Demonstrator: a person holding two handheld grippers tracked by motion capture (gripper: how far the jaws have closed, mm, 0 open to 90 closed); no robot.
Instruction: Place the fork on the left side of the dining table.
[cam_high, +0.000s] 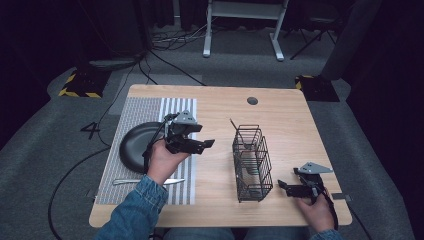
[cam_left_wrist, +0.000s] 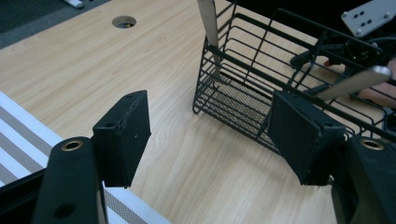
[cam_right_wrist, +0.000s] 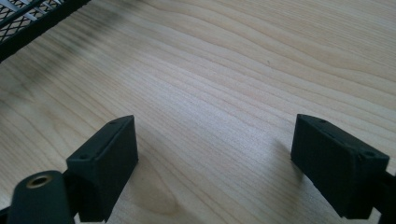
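A black wire basket (cam_high: 252, 162) stands right of the table's middle, and a thin utensil handle (cam_high: 233, 125) sticks up from its far corner. In the left gripper view the basket (cam_left_wrist: 243, 93) holds two metal handles, one upright (cam_left_wrist: 208, 23) and one leaning (cam_left_wrist: 355, 81). My left gripper (cam_high: 206, 145) hovers open between the placemat and the basket, its jaws (cam_left_wrist: 210, 126) empty and pointed at the basket. Right of the basket's near end, my right gripper (cam_high: 284, 185) rests low, open (cam_right_wrist: 215, 149) over bare wood.
A striped placemat (cam_high: 145, 112) lies at the left with a black plate (cam_high: 135, 147) on it and a table knife (cam_high: 150, 181) along its near edge. A cable hole (cam_high: 252, 100) sits near the table's far edge. The basket's corner (cam_right_wrist: 28, 18) lies close to my right gripper.
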